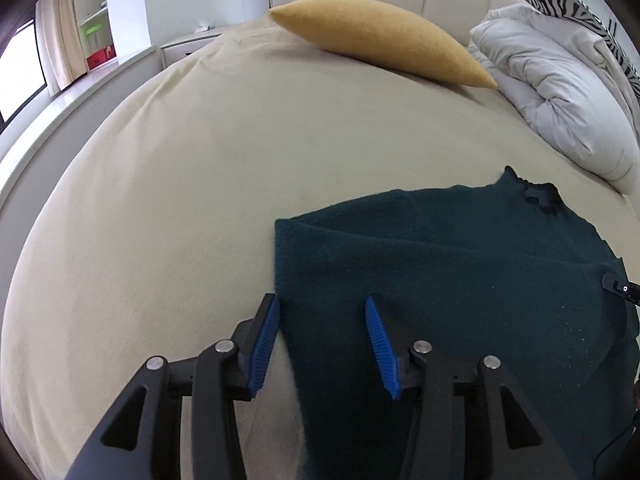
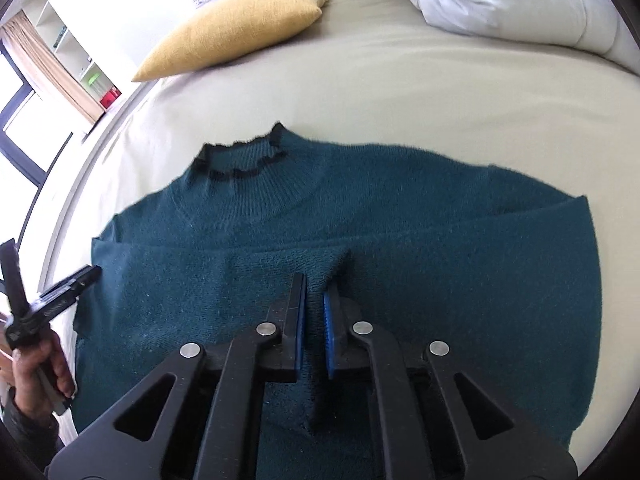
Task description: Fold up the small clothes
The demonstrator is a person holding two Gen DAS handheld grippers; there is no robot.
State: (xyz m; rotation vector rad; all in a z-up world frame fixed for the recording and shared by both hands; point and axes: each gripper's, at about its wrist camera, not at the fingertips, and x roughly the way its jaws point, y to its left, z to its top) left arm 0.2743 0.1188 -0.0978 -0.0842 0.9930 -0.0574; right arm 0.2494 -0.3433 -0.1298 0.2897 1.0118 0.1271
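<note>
Lying flat on the beige bed sheet (image 2: 400, 92), the dark green knitted sweater (image 2: 460, 264) had its black-edged collar (image 2: 240, 160) pointing toward the yellow cushion (image 2: 236, 28) and the white duvet (image 2: 520, 0) at the head of the bed. Judging from the straight edges on both sides and the layers of fabric across the chest, the sleeves seemed already folded in over the body, so the first part of the folding looked done. The right gripper (image 2: 315, 284) was almost fully closed, and a raised ridge of the knit was pinched between its blue pads (image 2: 329, 332), near the middle of the sweater. The left gripper (image 1: 322, 304) stood about half open at the left edge of the sweater; the edge of the fabric lay between its jaws, but the pads (image 1: 264, 344) did not press on it, so it held nothing. In the right wrist view, this left gripper appeared at the left border, carried by the person's hand (image 2: 48, 364). What was left, in my judgement, was to fold the body over, probably bringing the bottom part toward the collar, and then to smooth the small packet. I could not tell how the hem lay, because it was hidden below the grippers.
</note>
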